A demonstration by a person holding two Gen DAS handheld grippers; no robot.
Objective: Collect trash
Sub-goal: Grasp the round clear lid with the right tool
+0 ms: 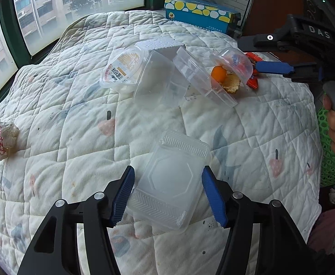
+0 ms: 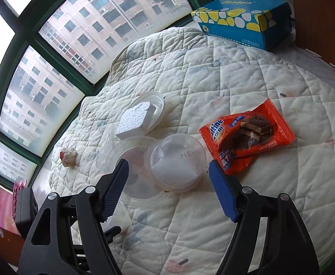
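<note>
Trash lies scattered over a quilted cover (image 1: 75, 105), and both hands look to be at the reaching-and-closing step of gathering it. The left gripper (image 1: 168, 193) has its fingers apart on either side of a flat clear clamshell box (image 1: 169, 183): the box sits right between the two blue pads, the left pad at or just touching its edge, the right pad close beside the other edge, so I cannot yet call it a grip. Ahead of those fingers lies a heap of clear tubs and lids (image 1: 153, 78), with an orange fruit scrap and peel (image 1: 222, 78) under a tilted cup, and far off to the left a crumpled wrapper ball (image 1: 3, 139). The right gripper (image 2: 168, 189) also stands with fingers apart, straddling a small round clear tub (image 2: 179, 162) that sits just ahead of and between the tips, not pressed by either. An orange snack wrapper (image 2: 247, 135) lies just past the right fingertip, a white foam block (image 2: 136, 120) further ahead. Next, I judge, each pair must close squarely: thin clear plastic flexes and can slip or pop out, so the squeeze wants to be gentle and centred before lifting
</note>
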